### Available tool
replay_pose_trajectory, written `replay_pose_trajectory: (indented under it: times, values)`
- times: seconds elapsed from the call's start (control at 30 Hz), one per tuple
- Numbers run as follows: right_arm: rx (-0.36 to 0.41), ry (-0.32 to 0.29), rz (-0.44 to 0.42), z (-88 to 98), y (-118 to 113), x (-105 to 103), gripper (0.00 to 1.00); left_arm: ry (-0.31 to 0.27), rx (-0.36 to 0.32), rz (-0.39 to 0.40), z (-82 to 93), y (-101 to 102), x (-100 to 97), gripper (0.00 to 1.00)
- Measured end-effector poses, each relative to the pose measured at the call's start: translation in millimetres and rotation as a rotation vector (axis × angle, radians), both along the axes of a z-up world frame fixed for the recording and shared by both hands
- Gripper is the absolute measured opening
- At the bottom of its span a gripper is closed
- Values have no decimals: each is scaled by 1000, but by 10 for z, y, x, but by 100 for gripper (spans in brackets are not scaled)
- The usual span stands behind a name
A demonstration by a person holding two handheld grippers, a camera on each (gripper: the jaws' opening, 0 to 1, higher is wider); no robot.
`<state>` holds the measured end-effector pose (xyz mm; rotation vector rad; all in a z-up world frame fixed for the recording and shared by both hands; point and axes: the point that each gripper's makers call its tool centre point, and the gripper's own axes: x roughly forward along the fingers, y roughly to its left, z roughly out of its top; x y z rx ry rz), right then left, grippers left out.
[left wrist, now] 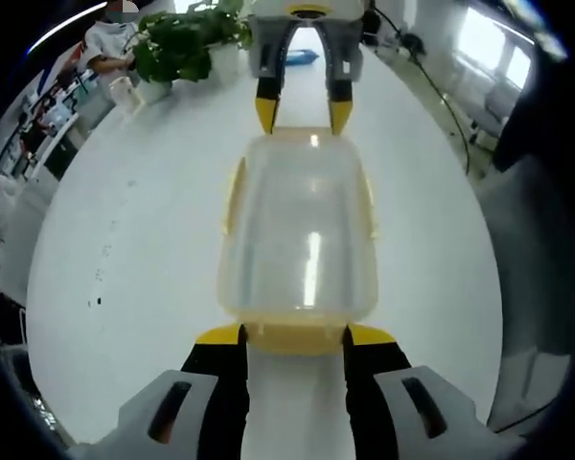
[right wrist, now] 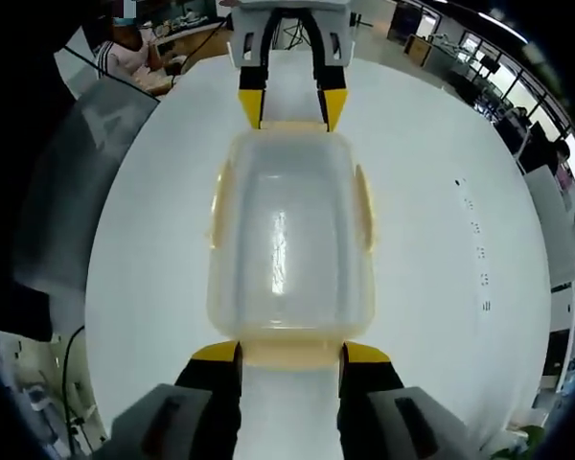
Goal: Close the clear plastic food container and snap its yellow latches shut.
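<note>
1. The clear plastic food container (left wrist: 299, 235) sits on the white desk (left wrist: 125, 278), directly ahead of the left claw (left wrist: 295, 335) and lengthwise between the two claws.
2. The lid is on the container, and through the cloudy plastic nothing can be made out inside it.
3. The left claw's jaws are spread, one yellow tip at each corner of the container's near end. The yellow end latch (left wrist: 297, 337) lies between them; whether the tips press on it cannot be told.
4. In the left gripper view the right claw (left wrist: 304, 115) comes in from the far side, jaws apart, its yellow tips at the container's far edge.
5. In the right gripper view the container (right wrist: 289, 249) lies just ahead of the right claw (right wrist: 289, 353), whose jaws are open with the near yellow latch (right wrist: 289, 356) between the tips.
6. The left claw (right wrist: 292, 107) shows beyond the container in that view, tips touching or just beside its far rim.
7. Yellow side latches (right wrist: 364, 206) lie along both long sides of the container, close against its walls.
8. Past the right claw, off to its side, a potted green plant (left wrist: 182, 43) stands near the desk's edge.
</note>
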<state>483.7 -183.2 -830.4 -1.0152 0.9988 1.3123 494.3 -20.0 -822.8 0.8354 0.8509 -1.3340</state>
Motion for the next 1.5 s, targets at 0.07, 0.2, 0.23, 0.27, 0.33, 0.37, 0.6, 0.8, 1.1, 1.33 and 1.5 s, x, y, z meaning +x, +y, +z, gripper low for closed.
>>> replay_pose_trajectory:
  times: [0.07,0.2,0.23,0.27,0.33,0.37,0.6,0.8,1.1,1.33,1.5]
  values:
    - [-10,-3,7,8,-21,4,37,7,-12,3,18,-20,-7,36]
    - [-4,6,-5,15,-46,-1,37,2,-12,-5,27,-42,4,36]
    - [-5,12,-9,3,-47,-7,37,8,-13,-5,19,-44,-4,36]
    - [-7,11,-8,-7,-44,-11,37,11,-11,-6,9,-44,-11,36]
    - [-6,15,-9,-2,-37,-20,37,13,-5,-8,-13,-34,-15,36]
    - [-9,13,-7,-5,-41,-20,37,15,-6,-7,-9,-35,-14,36]
    - [-5,5,-8,-21,-42,-20,37,5,0,-9,-27,-34,-15,36]
    - [13,15,-8,-17,12,-81,37,8,13,-16,-27,13,-54,36]
    - [41,13,-8,-47,56,-83,37,19,1,-19,-32,64,-80,37]
    - [73,21,-15,-46,54,-73,38,33,-52,-11,-34,85,-100,38]
    - [91,37,-46,-52,36,-68,44,29,-33,-22,-86,117,-127,41]
